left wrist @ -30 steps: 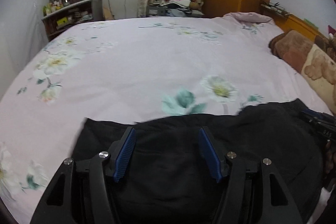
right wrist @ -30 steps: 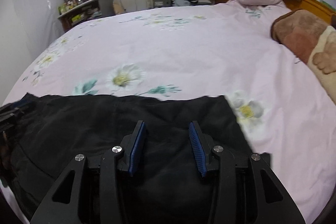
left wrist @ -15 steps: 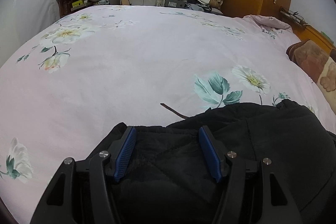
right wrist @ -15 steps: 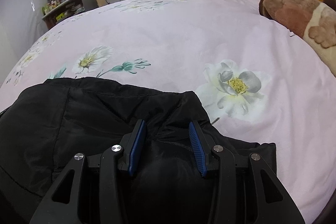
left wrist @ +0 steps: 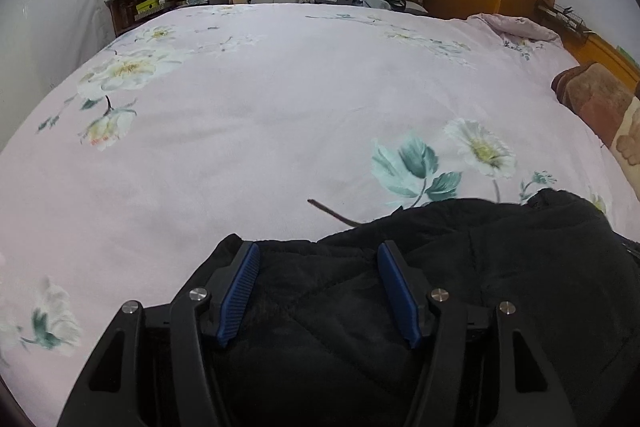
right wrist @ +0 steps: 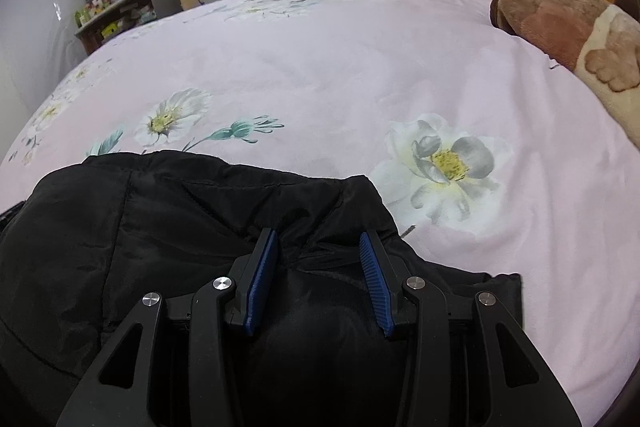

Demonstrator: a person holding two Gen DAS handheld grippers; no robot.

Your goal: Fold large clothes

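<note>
On the near edge of the pink floral bedspread (left wrist: 248, 131) lies the black padded jacket (left wrist: 500, 267), bunched and doubled over, its far hem reaching only a little way onto the bed. The step in hand looks like setting a folded section down; to do it well, both hands should lower evenly, keep the held edge level and taut between them, and let go only once the layers lie square, since the slippery quilted shell may slide or puff back up. The left gripper (left wrist: 318, 289) stands about half spread, its jaws closing, with thick jacket fabric filling the gap between the blue pads (left wrist: 239, 293). The right gripper (right wrist: 318, 277) is likewise half spread, pinching a puckered ridge of the jacket (right wrist: 160, 227) between its pads (right wrist: 262, 281).
</note>
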